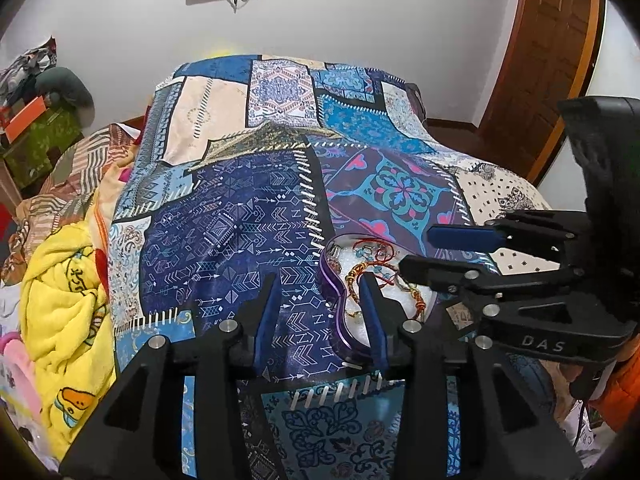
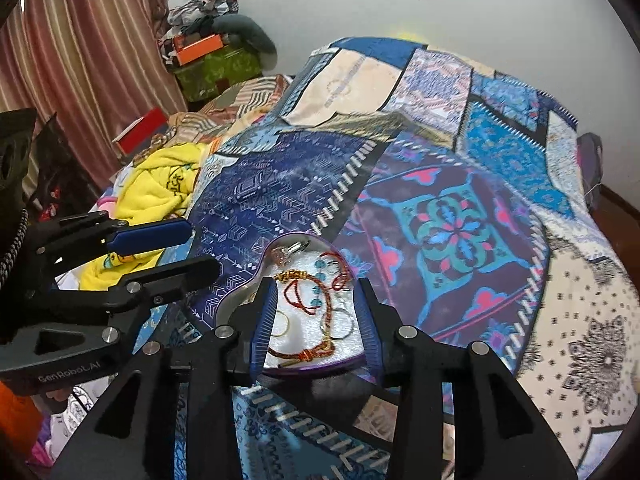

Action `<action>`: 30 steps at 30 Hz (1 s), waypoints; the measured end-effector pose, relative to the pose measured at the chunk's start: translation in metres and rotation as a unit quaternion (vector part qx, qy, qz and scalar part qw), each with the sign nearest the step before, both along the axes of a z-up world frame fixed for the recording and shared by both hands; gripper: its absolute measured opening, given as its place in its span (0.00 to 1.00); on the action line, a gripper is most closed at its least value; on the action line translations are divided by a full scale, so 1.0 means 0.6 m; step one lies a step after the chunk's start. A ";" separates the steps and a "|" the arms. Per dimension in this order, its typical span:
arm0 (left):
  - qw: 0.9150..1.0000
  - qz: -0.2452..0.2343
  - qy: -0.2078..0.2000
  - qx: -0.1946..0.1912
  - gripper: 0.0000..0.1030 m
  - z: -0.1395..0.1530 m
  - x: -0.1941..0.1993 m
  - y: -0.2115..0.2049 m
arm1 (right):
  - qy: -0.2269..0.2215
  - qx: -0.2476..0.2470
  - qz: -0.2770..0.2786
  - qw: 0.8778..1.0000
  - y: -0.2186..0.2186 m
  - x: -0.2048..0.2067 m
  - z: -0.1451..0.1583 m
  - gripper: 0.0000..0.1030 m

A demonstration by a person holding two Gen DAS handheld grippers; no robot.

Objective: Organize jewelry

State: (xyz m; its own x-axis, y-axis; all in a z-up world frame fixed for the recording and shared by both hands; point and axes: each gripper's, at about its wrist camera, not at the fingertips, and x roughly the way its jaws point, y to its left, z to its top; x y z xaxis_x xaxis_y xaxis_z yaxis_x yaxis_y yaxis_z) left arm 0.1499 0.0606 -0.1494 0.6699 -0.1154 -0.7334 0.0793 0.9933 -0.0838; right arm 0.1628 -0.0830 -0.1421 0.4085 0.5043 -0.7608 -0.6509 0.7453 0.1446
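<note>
A heart-shaped purple-rimmed tray (image 2: 256,266) with a white lining lies on the patchwork bedspread (image 2: 440,220). It holds red and gold thread bracelets (image 2: 316,354), thin rings (image 2: 344,322) and blue beads. My right gripper (image 2: 316,284) is open, its fingers either side of the tray's near part, just above the jewelry. My left gripper (image 1: 320,284) is open and empty beside the tray's left rim (image 1: 332,280). Each gripper shows in the other's view: the right gripper (image 1: 448,248) over the tray, the left gripper (image 2: 200,248) left of it.
A yellow blanket (image 1: 60,312) and striped bedding are heaped at the bed's left side. Boxes and clothes (image 2: 212,52) are stacked by the curtain. A wooden door (image 1: 548,60) stands at the right. The white wall is behind the bed.
</note>
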 end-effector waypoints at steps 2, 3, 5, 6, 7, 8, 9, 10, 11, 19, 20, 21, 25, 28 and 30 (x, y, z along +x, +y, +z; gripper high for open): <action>1.000 0.004 -0.007 0.004 0.39 0.011 -0.007 -0.003 | -0.011 0.001 -0.003 1.000 -0.007 -0.008 0.013 0.35; 1.000 0.005 -0.011 0.004 0.39 0.016 -0.010 -0.004 | -0.016 0.001 -0.005 1.000 -0.008 -0.011 0.018 0.35; 1.000 0.009 -0.021 0.006 0.39 0.030 -0.019 -0.006 | -0.030 0.003 -0.010 1.000 -0.015 -0.021 0.033 0.35; 0.999 0.013 -0.029 0.008 0.39 0.041 -0.027 -0.007 | -0.038 0.004 -0.013 0.999 -0.020 -0.028 0.043 0.35; 0.999 0.015 -0.035 0.009 0.39 0.048 -0.031 -0.008 | -0.043 0.006 -0.015 0.999 -0.022 -0.032 0.049 0.35; 0.999 0.018 -0.043 0.011 0.39 0.058 -0.038 -0.010 | -0.051 0.009 -0.018 0.998 -0.027 -0.040 0.059 0.35; 0.998 0.022 -0.053 0.012 0.39 0.071 -0.046 -0.012 | -0.060 0.013 -0.022 0.998 -0.032 -0.048 0.072 0.35; 0.998 0.026 -0.064 0.013 0.39 0.083 -0.055 -0.013 | -0.067 0.018 -0.025 0.997 -0.036 -0.054 0.081 0.35; 0.996 0.029 -0.079 0.015 0.39 0.101 -0.067 -0.017 | -0.078 0.026 -0.028 0.996 -0.043 -0.063 0.097 0.35; 0.976 0.050 -0.211 0.015 0.49 0.224 -0.178 -0.041 | -0.180 0.098 -0.064 0.977 -0.092 -0.152 0.222 0.35; 0.972 0.055 -0.227 0.016 0.50 0.237 -0.194 -0.043 | -0.195 0.108 -0.069 0.972 -0.098 -0.166 0.236 0.35; 0.969 0.059 -0.239 0.017 0.52 0.245 -0.206 -0.045 | -0.209 0.117 -0.074 0.968 -0.104 -0.181 0.250 0.38; 0.951 0.077 -0.300 0.020 0.61 0.282 -0.269 -0.055 | -0.256 0.142 -0.096 0.951 -0.121 -0.229 0.282 0.51; 0.942 0.084 -0.325 0.022 0.68 0.297 -0.300 -0.061 | -0.278 0.147 -0.107 0.943 -0.124 -0.252 0.293 0.58; 0.938 0.087 -0.335 0.024 0.77 0.302 -0.314 -0.065 | -0.292 0.148 -0.115 0.938 -0.123 -0.265 0.298 0.71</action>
